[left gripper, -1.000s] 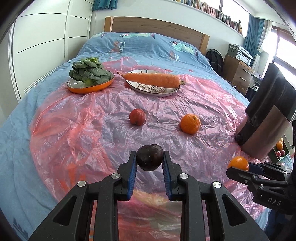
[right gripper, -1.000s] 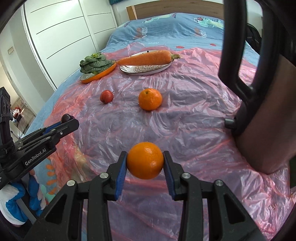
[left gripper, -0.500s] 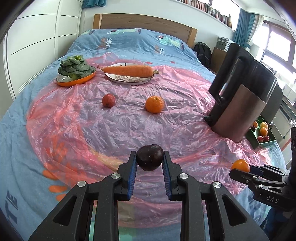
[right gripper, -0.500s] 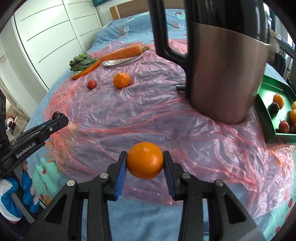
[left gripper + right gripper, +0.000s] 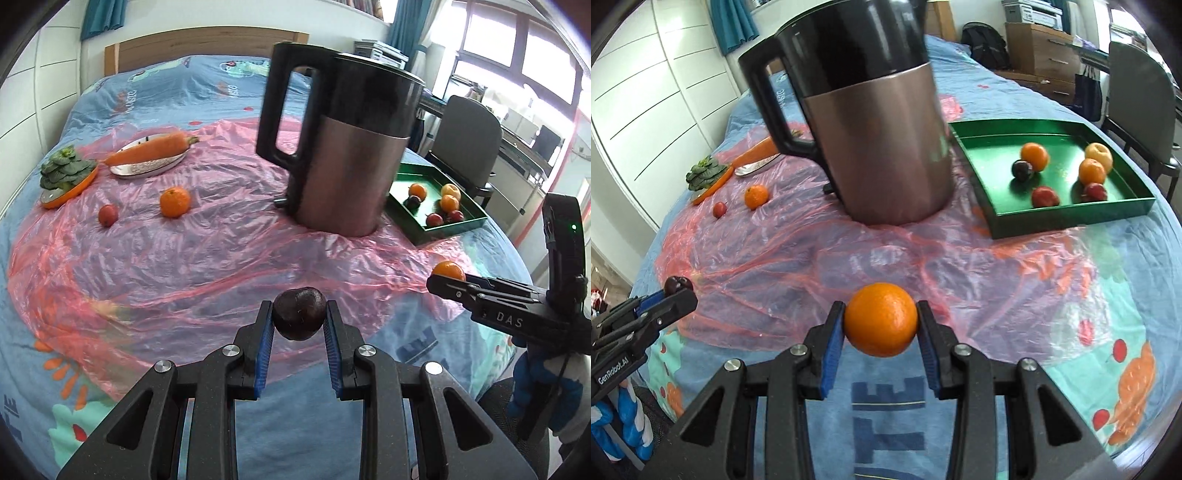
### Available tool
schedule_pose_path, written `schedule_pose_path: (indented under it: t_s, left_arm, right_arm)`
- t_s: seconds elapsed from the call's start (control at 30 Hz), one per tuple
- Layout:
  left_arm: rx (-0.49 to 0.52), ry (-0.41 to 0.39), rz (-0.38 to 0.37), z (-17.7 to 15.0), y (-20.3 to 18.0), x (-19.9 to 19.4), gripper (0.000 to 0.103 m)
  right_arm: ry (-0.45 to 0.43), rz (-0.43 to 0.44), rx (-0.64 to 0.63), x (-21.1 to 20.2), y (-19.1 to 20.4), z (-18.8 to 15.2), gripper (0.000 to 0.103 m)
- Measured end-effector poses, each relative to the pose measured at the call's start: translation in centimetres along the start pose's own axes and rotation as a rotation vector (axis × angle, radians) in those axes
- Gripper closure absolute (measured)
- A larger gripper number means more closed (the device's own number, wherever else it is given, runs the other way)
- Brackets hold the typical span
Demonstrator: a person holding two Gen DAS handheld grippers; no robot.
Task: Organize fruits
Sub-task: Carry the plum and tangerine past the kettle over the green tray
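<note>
A: Stowed?
B: Six fruits in tray [image 5: 1067, 218].
A: Carried?
B: Plum [image 5: 299, 314] clamped in left tongs [image 5: 298, 334]; orange [image 5: 881, 319] in right tongs [image 5: 881, 341], above bed.
A: Outstanding?
B: Mandarin [image 5: 175, 202], red fruit [image 5: 108, 215] on sheet.

The left gripper [image 5: 299, 325] is level, its blue-padded fingers [image 5: 264, 343] clamped on a dark purple plum [image 5: 299, 313]. The right gripper [image 5: 881, 325] is beside it, fingers [image 5: 832, 341] pinching a round orange [image 5: 881, 319], a blue-and-white gloved hand [image 5: 546, 391] behind it.
</note>
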State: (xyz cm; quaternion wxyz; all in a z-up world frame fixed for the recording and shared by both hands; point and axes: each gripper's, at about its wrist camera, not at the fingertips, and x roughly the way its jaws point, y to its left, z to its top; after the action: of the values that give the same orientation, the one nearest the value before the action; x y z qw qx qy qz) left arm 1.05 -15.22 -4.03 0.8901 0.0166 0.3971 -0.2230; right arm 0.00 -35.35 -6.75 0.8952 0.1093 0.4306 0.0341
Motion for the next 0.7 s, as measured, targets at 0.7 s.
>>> schedule_pose_path:
  t_s: [0.7]
  left_arm:
    - [0.307,-0.051,-0.179,11.5,-18.2,6.8,0.08]
  right_arm:
    - [-0.216,-0.21,0.177,-5.0,-17.2,7.2,0.068]
